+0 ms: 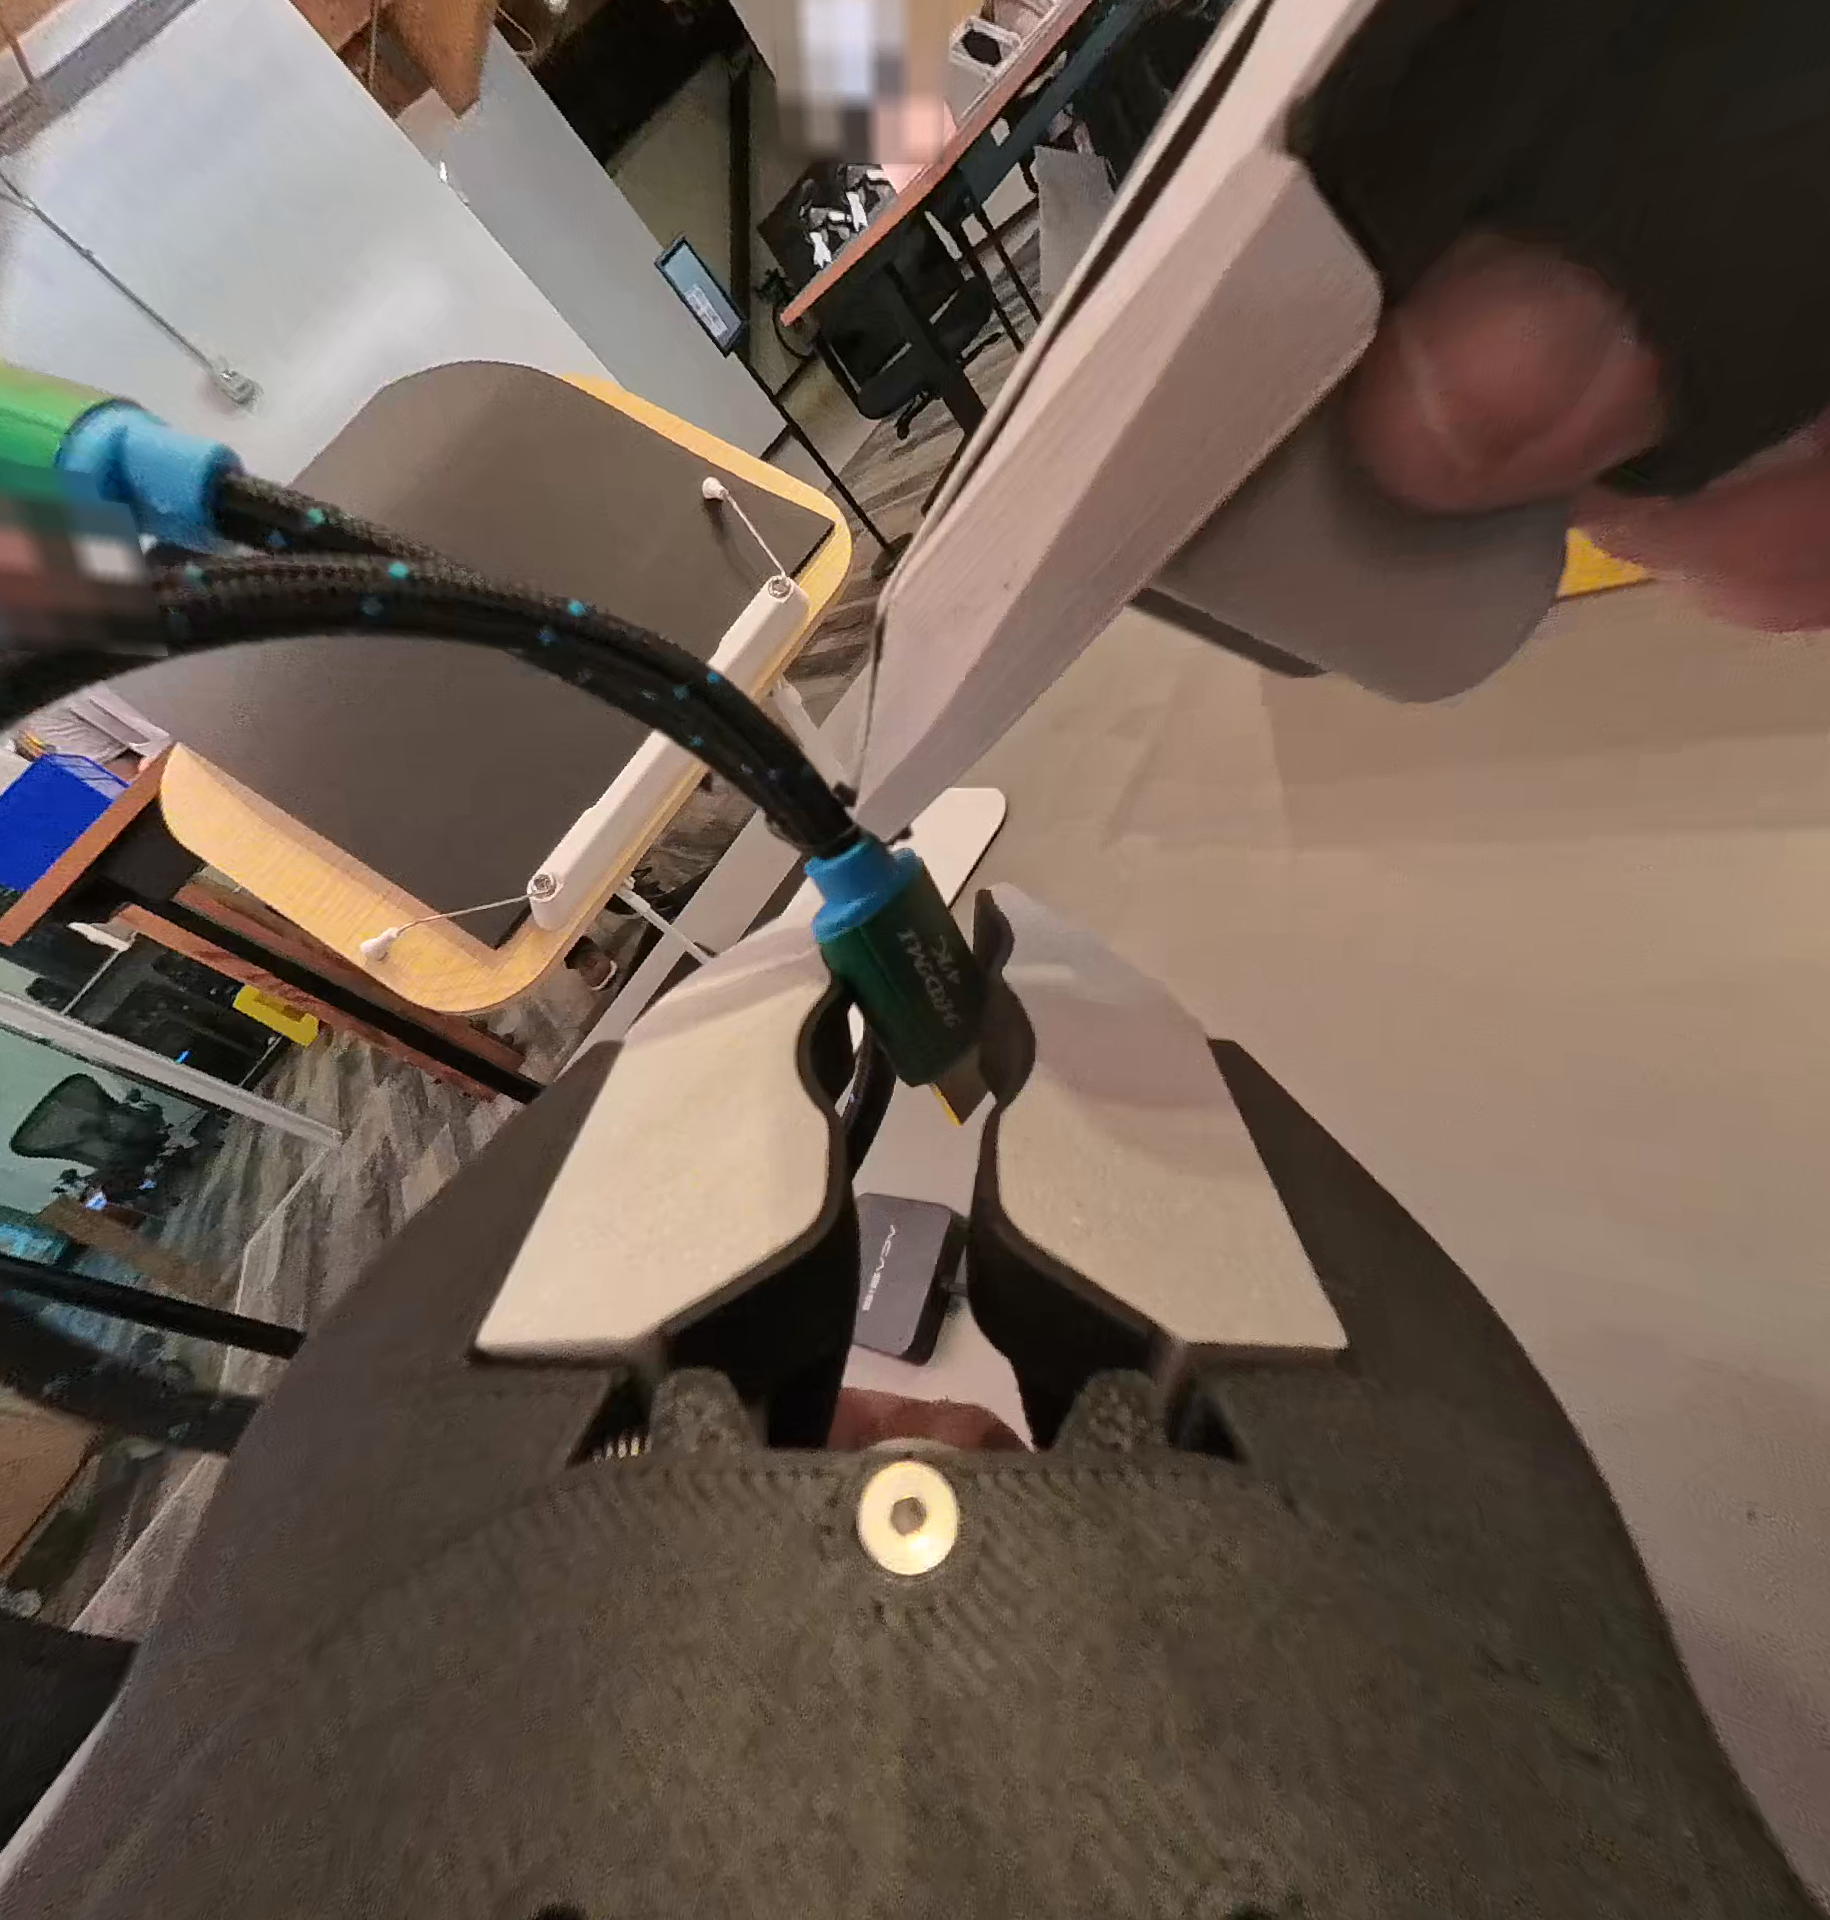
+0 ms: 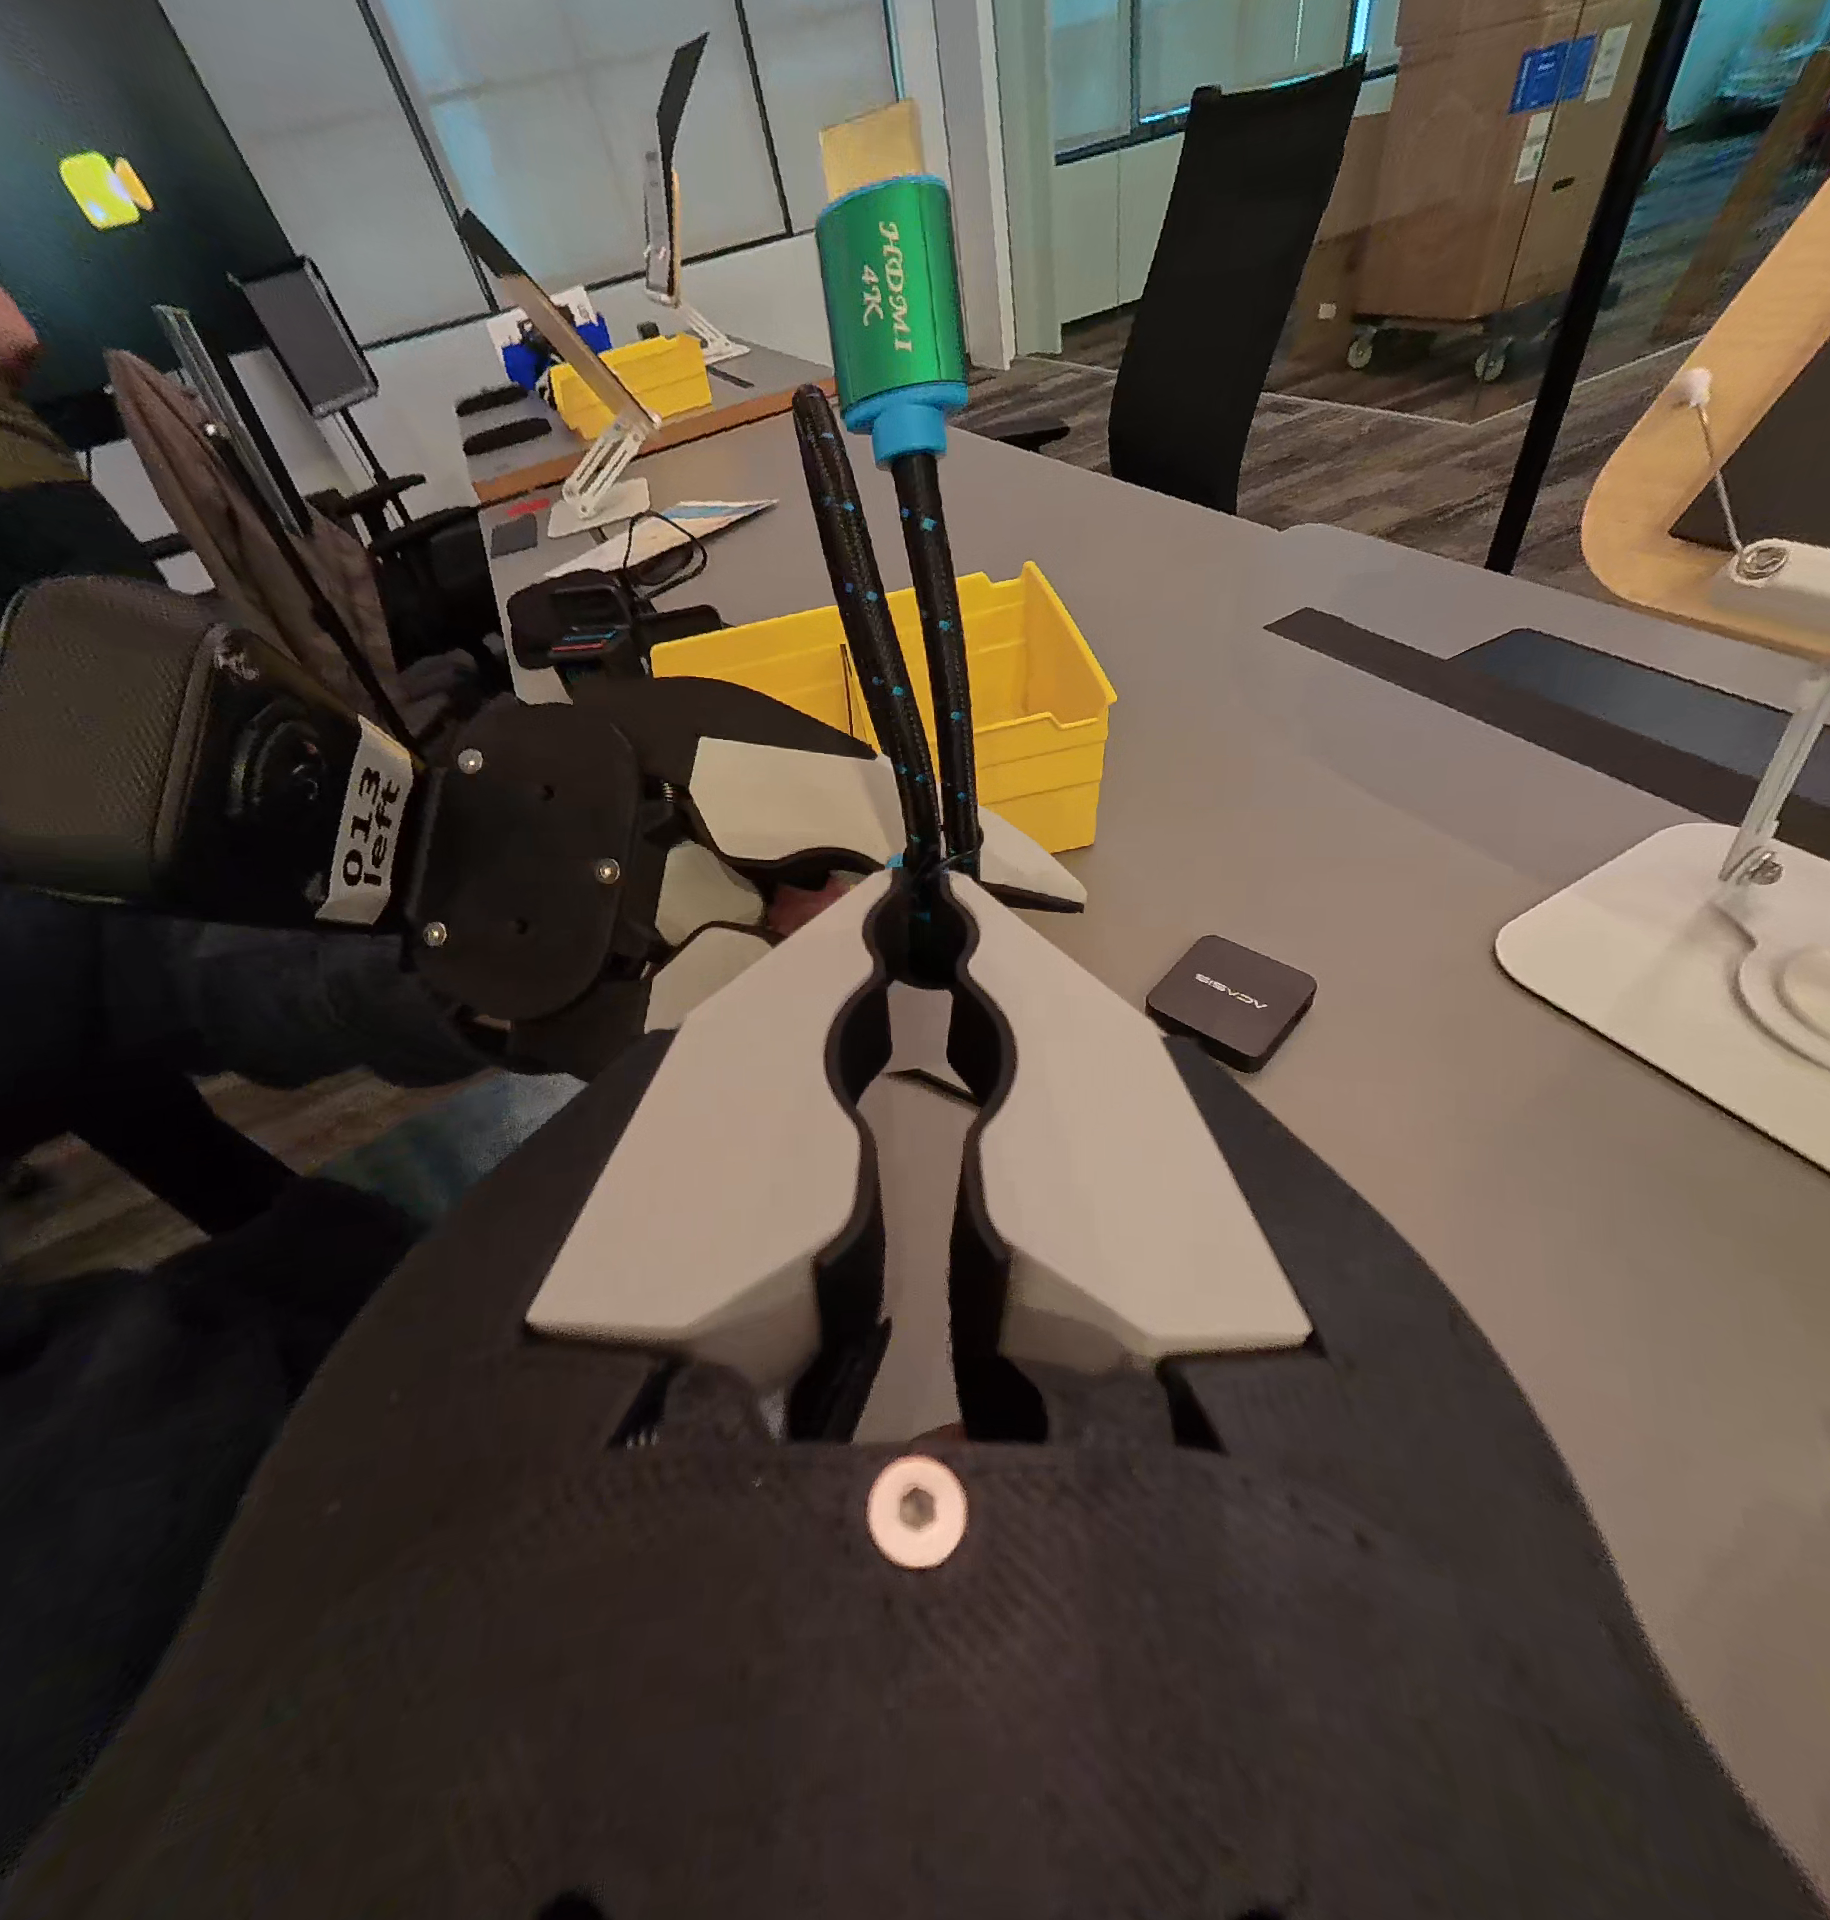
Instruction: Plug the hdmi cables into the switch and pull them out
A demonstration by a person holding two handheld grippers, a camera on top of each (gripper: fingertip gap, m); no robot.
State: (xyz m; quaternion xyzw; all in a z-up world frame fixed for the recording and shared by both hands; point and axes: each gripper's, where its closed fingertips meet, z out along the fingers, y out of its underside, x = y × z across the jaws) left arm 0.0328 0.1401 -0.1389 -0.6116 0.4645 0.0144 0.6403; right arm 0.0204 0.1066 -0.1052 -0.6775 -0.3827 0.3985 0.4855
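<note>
While the grey table (image 2: 1306,748) carries the yellow bin (image 2: 1036,727) and the small black switch (image 2: 1231,1000), both cable ends are in the air. The right gripper (image 2: 926,925) is clamped on the bundled braided cable (image 2: 937,623), one green plug (image 2: 890,301) upright. The left gripper (image 1: 916,1023) pinches the other plug (image 1: 906,987) by its tips. That shallow hold could let the plug twist or slip, missing the port.

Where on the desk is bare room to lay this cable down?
Bare grey table lies between the yellow bin, the black switch and the white stand base. It is crowded left of the bin, where the left gripper sits.
</note>
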